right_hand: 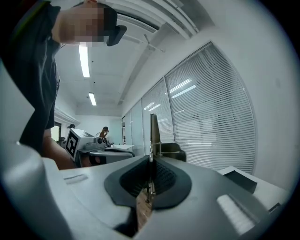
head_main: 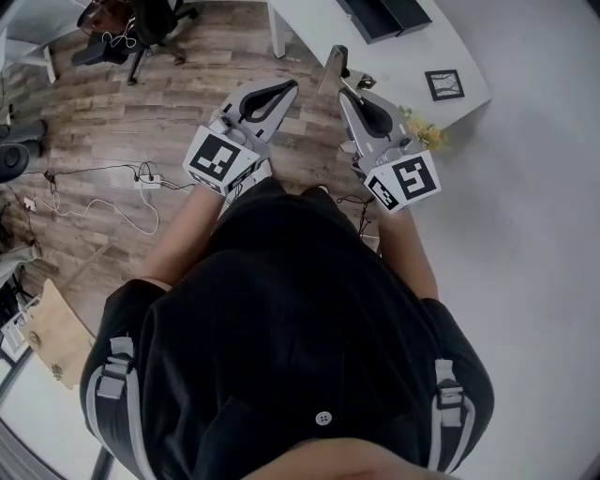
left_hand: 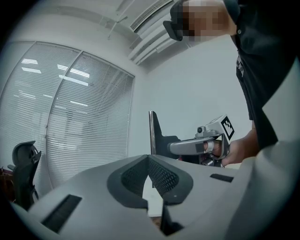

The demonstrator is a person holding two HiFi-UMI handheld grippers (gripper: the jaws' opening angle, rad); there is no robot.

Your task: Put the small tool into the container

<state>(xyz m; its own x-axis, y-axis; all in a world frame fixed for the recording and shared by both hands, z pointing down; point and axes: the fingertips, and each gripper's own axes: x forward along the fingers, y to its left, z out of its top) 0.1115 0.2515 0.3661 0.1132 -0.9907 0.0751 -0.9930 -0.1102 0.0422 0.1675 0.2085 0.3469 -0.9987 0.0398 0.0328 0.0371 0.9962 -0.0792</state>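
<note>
I had both claws drawn in close against the person's black shirt (head_main: pixel 291 309), pointing out over the wooden floor (head_main: pixel 187 84). The left claw (left_hand: pixel 148 157) was closed: in its own view the two dark ribbed pads met at the tip with nothing caught between them. The right claw (right_hand: pixel 151 160) was pinched together the same way, pad against pad and empty. From the head view they sat side by side and apart, each with its marker cube (head_main: pixel 220 159) at the end nearest the body.

Ahead of the right claw stood a white surface (head_main: pixel 412 52). A small black-framed card (head_main: pixel 444 84) lay on it ahead and to the right of that claw, and a dark shallow container (head_main: pixel 373 19) sat well beyond the claw's tip, at the far end. A spray of yellow flowers (head_main: pixel 424 133) showed just beside the right claw; I couldn't tell whether it rested on the surface. I could not pick out the small tool in any view.

In the right gripper view a grey open-topped box (right_hand: pixel 239 178) sat on a white surface to the right of the claw, and a thin upright panel (right_hand: pixel 153 133) stood edge-on straight ahead of the tips. To the right of the left claw, in its own view, a hand (left_hand: pixel 236 152) gripped the other claw's handle. Slatted blinds (left_hand: pixel 79 122) filled the wall to its left. A white power strip (head_main: pixel 150 182) with loose cables lay on the floor to the left of the left claw.
</note>
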